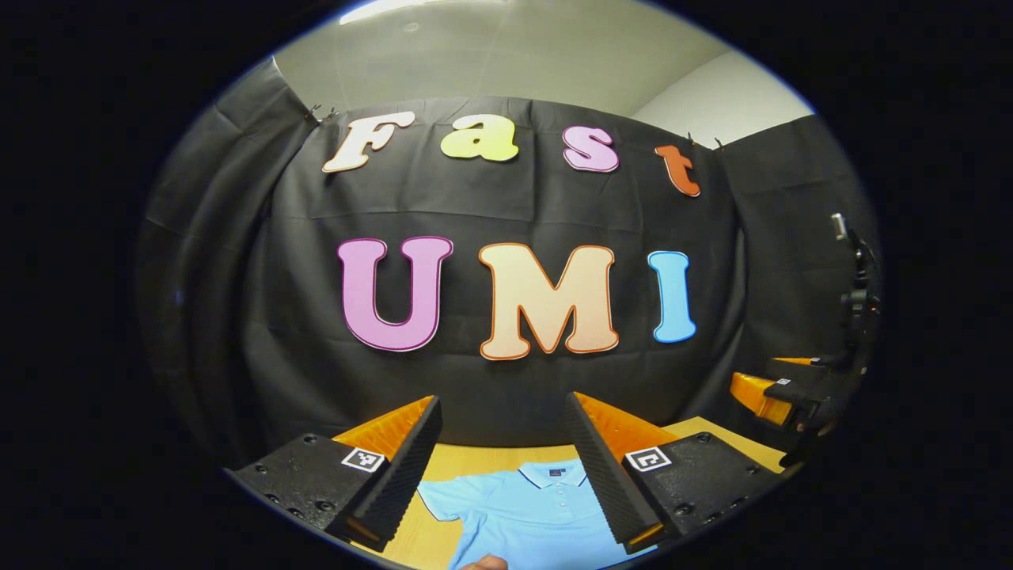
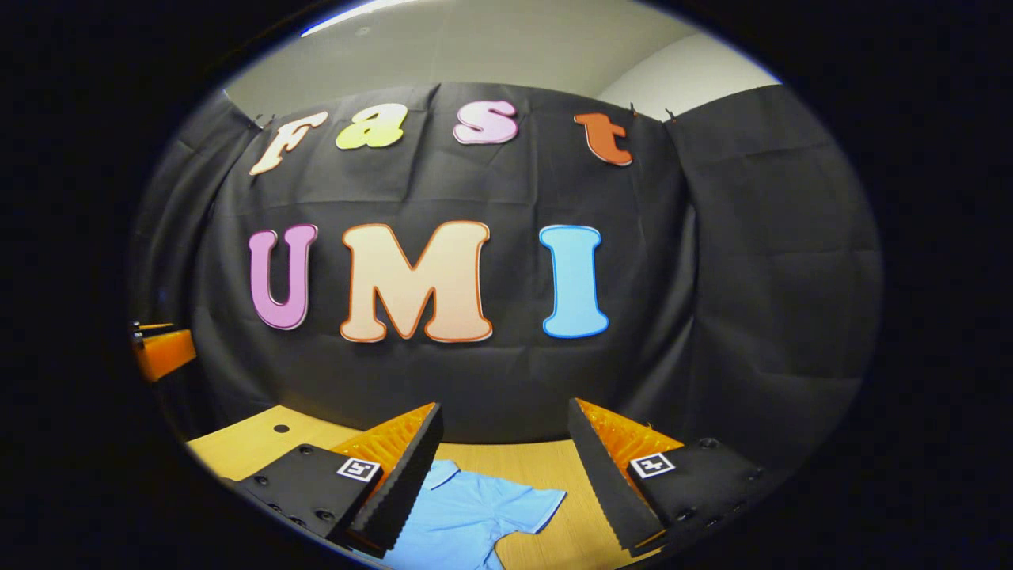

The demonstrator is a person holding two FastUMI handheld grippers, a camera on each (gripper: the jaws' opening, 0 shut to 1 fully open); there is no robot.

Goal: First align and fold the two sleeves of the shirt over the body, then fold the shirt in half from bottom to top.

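A light blue polo shirt (image 1: 526,514) lies flat on the wooden table (image 1: 475,457), collar toward the wall, its short sleeve spread out to the left. My left gripper (image 1: 502,412) hovers above it, open, with nothing between the fingers. In the right gripper view the same shirt (image 2: 467,514) shows its collar and one spread sleeve on the table (image 2: 253,443). My right gripper (image 2: 502,412) is open and held above the cloth, holding nothing. The right gripper (image 1: 772,396) also appears far right in the left gripper view. The left gripper (image 2: 162,352) appears at the left edge of the right gripper view.
The black cloth wall stands close behind the table's far edge. A small dark hole (image 2: 281,428) marks the tabletop at the left. A fingertip (image 1: 484,563) shows at the bottom edge of the left gripper view.
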